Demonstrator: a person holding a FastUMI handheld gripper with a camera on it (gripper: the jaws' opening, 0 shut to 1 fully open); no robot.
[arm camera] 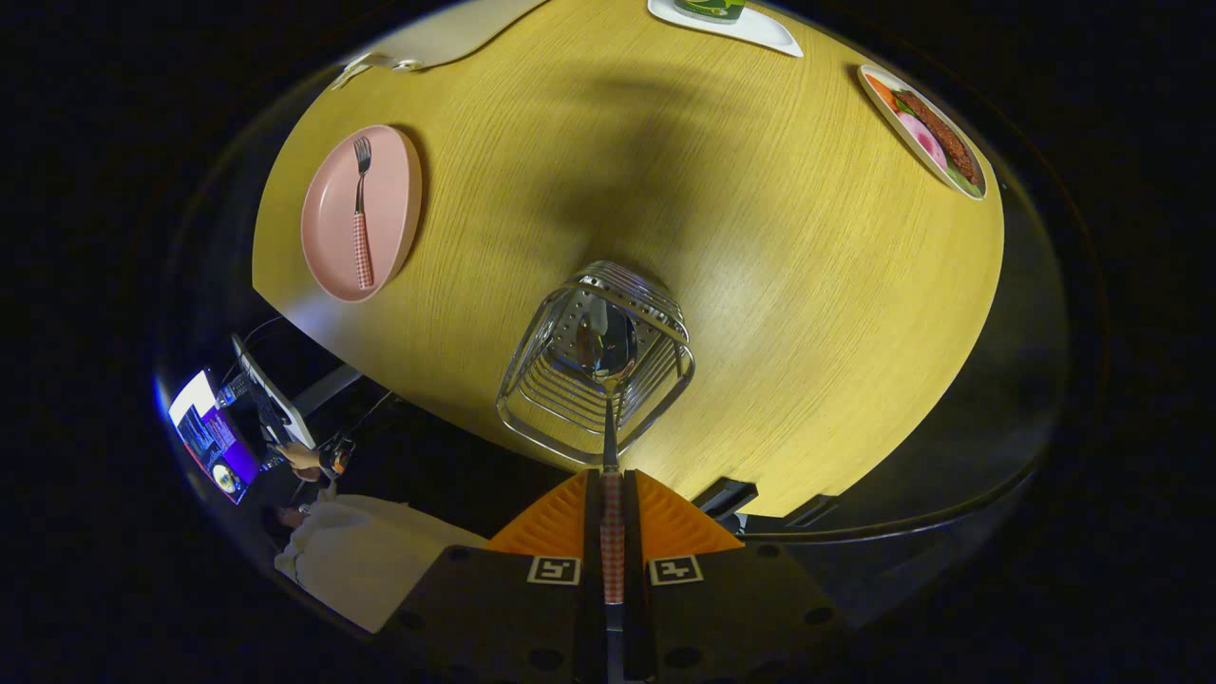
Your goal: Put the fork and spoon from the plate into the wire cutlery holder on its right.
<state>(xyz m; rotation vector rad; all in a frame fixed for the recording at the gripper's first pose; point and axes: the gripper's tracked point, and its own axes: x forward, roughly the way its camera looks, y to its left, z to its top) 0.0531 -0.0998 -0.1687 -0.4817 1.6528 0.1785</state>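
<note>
So the gripper (613,494) has its two orange fingers (556,522) pressed in on the spoon (608,380), pinching the red-and-white checked handle right between them, with barely any gap left. The spoon hangs straight ahead of the fingertips, bowl end first, and the shiny bowl sits inside the mouth of the wire cutlery holder (596,366), surrounded by the chrome bars. I can't tell if the bowl actually touches the bottom or the wires, the reflections make it too messy to judge. The holder stands on the round wooden table (760,285), close to the table's near edge, just beyond the fingers. The pink plate (332,237) is over at the table's left edge, well apart from the holder, and the fork (361,214) lies on it lengthwise, tines pointing toward the far side, its checked handle toward the near rim of the plate. Off at the far right edge of the table there's a plate with food pictured on it (926,128), pink and brown stuff with some green. At the far edge there's a white tray with something green on it (727,19). Past the table's near-left edge there's a lit screen (209,442) and a person's hand (304,461) near it, plus some white cloth (361,560) lower down.
</note>
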